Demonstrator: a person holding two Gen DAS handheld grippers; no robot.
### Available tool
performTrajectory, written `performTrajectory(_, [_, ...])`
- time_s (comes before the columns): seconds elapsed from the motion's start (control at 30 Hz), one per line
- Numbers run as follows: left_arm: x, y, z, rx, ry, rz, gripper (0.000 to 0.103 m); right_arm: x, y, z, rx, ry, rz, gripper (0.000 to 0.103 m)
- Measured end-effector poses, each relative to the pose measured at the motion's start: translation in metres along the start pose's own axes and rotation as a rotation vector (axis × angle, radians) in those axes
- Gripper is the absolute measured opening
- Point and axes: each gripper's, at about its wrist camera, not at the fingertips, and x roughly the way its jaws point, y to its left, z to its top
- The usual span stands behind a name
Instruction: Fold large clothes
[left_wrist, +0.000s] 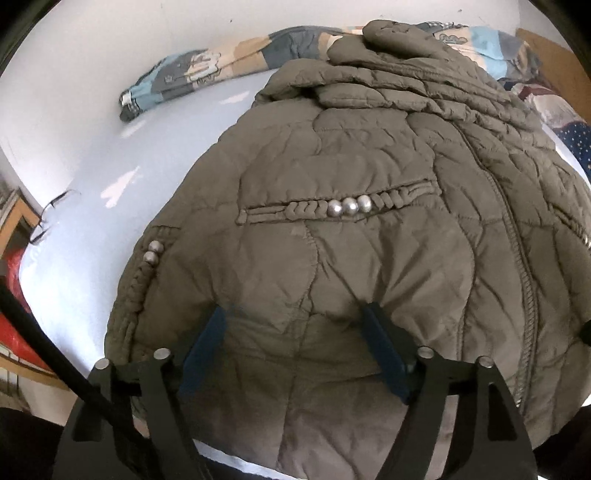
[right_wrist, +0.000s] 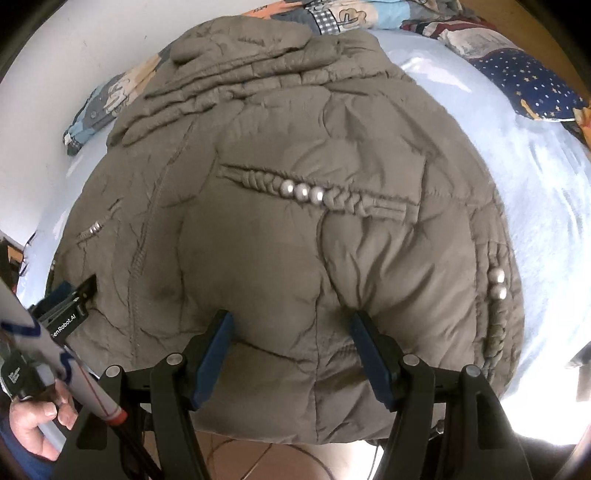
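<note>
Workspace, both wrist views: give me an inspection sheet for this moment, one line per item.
Surface: pale blue bed sheet, bare to the left of the coat.
Job's things: quilted olive-brown coat lying spread out, hem toward the cameras; braided pocket trim with three silver beads.
Clutter: patterned quilt bunched along the wall; star-print navy pillow at far right.
Grippers: left gripper open, fingers resting on the hem; right gripper open, likewise on the hem; no fabric pinched.
Cables: thin dark wires on the floor below the bed edge.
Surroundings: white wall; a hand holding the left gripper's handle.
</note>
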Motion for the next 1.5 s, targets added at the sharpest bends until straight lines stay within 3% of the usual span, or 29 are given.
performTrajectory(0.17, [0.005,0.004,-0.006,-0.018,-0.046,0.022,0.091,0.005,0.002,-0.003,-0.042,-0.001,-0.013,0.075])
performTrajectory(0.63, [0.003,0.005,-0.016,-0.006,-0.146,0.013,0.094,0.012,0.02,-0.018,-0.123,-0.094,-0.111,0.083])
performTrajectory(0.77, [0.004,0.003,-0.024,0.002,-0.216,0.037,0.099,0.014,0.025,-0.021,-0.123,-0.118,-0.146,0.084])
performTrajectory(1.5, [0.003,0.004,-0.028,-0.003,-0.246,0.031,0.099,0.015,0.032,-0.03,-0.159,-0.153,-0.175,0.087])
